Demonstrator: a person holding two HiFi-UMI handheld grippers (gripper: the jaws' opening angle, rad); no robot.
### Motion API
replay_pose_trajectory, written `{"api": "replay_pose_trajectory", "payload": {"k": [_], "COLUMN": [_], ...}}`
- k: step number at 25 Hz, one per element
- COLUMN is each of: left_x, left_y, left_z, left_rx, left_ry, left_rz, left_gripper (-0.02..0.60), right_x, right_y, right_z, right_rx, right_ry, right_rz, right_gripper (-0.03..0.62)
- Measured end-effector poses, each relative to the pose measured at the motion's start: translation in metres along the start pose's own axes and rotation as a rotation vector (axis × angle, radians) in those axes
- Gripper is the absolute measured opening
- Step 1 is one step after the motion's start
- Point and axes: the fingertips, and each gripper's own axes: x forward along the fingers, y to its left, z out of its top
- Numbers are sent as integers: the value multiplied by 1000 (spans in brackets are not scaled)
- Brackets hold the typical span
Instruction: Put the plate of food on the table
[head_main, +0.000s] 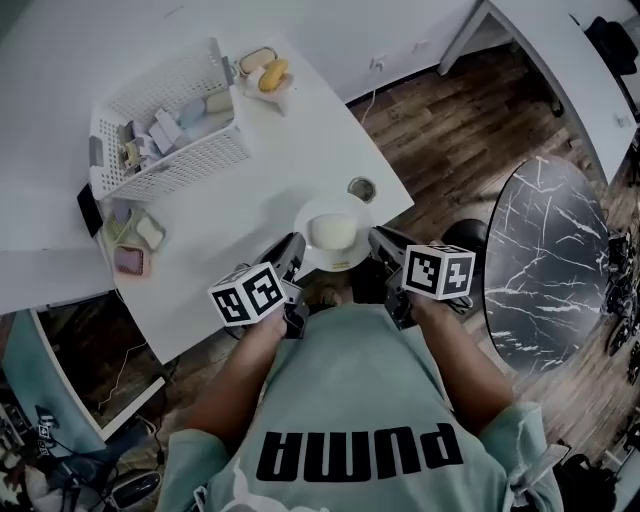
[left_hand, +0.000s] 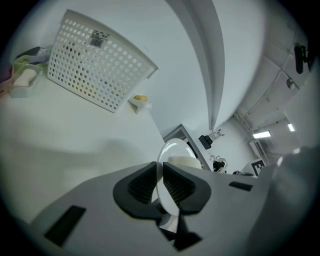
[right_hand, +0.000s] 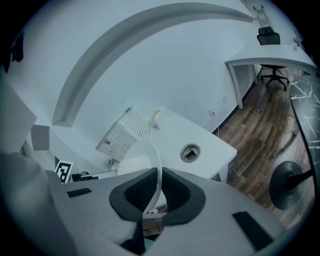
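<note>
A white plate (head_main: 352, 216) carrying a pale round piece of food (head_main: 333, 232) sits at the near edge of the white table (head_main: 230, 215), partly past that edge. I cannot tell if it rests on the tabletop. My left gripper (head_main: 293, 262) is shut on the plate's left rim, and my right gripper (head_main: 383, 250) is shut on its right rim. The left gripper view has the thin rim (left_hand: 166, 155) pinched between the dark pads of the left gripper (left_hand: 161, 186), with the food (left_hand: 186, 162) beyond. In the right gripper view the rim (right_hand: 157, 156) runs through the right gripper (right_hand: 159, 192).
A white perforated basket (head_main: 170, 120) holding several small items stands at the table's far left. Near it are a small dish with something yellow (head_main: 268, 75) and small containers (head_main: 135, 240). A cable hole (head_main: 361, 189) lies just behind the plate. A dark marble round table (head_main: 550, 260) stands to the right.
</note>
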Motion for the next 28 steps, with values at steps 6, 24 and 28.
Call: {"api": "replay_pose_trajectory", "payload": {"k": [6,24,28], "left_x": [-11,16,29], "left_y": [-4,-56,-80], "left_z": [-6,-29,-42], "left_rx": [6,75,108], "left_ry": [30,98,133], "left_rz": [-52,-170,-198], "left_gripper": [44,44,44], "right_x": [-17,-79,-104], "right_y": [11,-14,-33], "right_z": [-12,-8,-8], "right_rx": [16,74,107], "right_ry": [-28,-170,-218], "right_rz": [-42,-114,-135], "right_gripper": [35,33,32]}}
